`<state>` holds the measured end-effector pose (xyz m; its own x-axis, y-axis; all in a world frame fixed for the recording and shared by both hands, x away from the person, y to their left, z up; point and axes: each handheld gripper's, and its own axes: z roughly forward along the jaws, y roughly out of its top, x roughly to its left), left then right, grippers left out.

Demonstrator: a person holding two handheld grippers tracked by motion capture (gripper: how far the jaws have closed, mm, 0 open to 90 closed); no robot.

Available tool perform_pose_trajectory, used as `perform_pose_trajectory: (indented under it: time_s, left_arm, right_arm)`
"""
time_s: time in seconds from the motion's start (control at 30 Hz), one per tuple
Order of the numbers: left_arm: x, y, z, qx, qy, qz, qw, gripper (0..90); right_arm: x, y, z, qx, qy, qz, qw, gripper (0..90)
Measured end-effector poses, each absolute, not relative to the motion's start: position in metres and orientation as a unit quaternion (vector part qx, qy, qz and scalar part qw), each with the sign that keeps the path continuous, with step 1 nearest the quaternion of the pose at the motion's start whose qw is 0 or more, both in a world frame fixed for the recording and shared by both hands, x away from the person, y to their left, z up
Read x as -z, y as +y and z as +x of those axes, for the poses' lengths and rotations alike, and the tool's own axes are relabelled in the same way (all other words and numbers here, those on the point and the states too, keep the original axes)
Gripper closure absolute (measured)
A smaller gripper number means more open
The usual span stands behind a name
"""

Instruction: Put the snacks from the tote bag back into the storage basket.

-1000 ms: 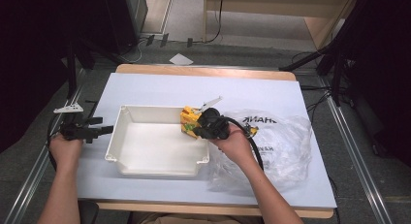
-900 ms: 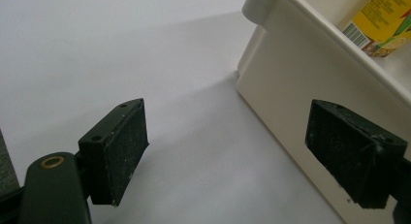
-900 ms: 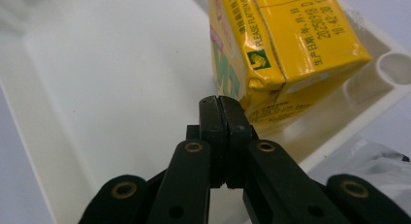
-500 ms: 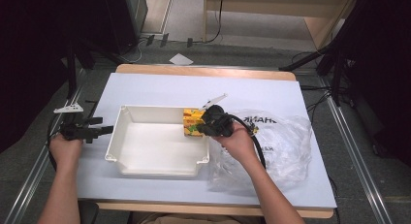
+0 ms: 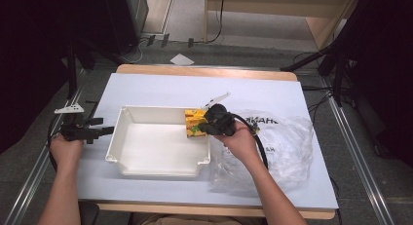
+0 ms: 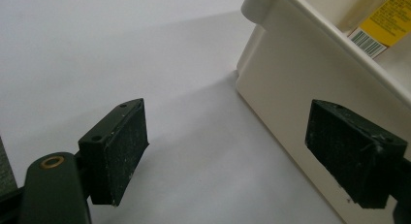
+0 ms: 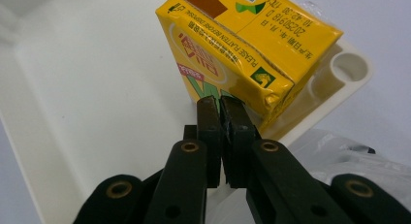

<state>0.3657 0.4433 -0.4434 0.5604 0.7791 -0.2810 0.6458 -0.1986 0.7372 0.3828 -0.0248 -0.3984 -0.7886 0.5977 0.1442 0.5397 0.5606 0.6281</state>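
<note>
The yellow drink box (image 7: 242, 44) sits in the white tray (image 5: 146, 157), in the far right corner. The right tongs (image 7: 222, 118) are pinched together and seem to hold a thin edge at the bottom of the box, but I cannot tell for sure. The box leans up and away from these tongs, with its long side pointing toward the far side of the table. The left tongs (image 6: 242, 151) are wide apart and hold nothing. They wait just beside the tray's left wall, far from the box. So the right hand (image 5: 241, 140) is the near one, and I think it does the next move.
</note>
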Motion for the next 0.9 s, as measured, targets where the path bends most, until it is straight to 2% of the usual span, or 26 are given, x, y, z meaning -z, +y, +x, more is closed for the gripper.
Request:
perform_pose_trajectory:
  time_s: [0.23, 0.47, 0.6, 0.9]
  left_arm:
    - [0.443, 0.444, 0.366, -0.076, 0.463, 0.77, 0.432, 16.3]
    - [0.443, 0.444, 0.365, -0.078, 0.465, 0.768, 0.434, 16.3]
    - [0.443, 0.444, 0.365, -0.077, 0.464, 0.768, 0.435, 16.3]
    - [0.443, 0.443, 0.365, -0.078, 0.465, 0.768, 0.434, 16.3]
  right_arm:
    - [0.396, -0.024, 0.382, -0.343, 0.884, 0.318, 0.034, 84.3]
    - [0.386, -0.024, 0.378, -0.34, 0.893, 0.295, 0.021, 66.5]
    - [0.381, -0.028, 0.379, -0.349, 0.891, 0.29, -0.002, 51.9]
    - [0.374, -0.034, 0.376, -0.346, 0.897, 0.275, -0.003, 39.8]
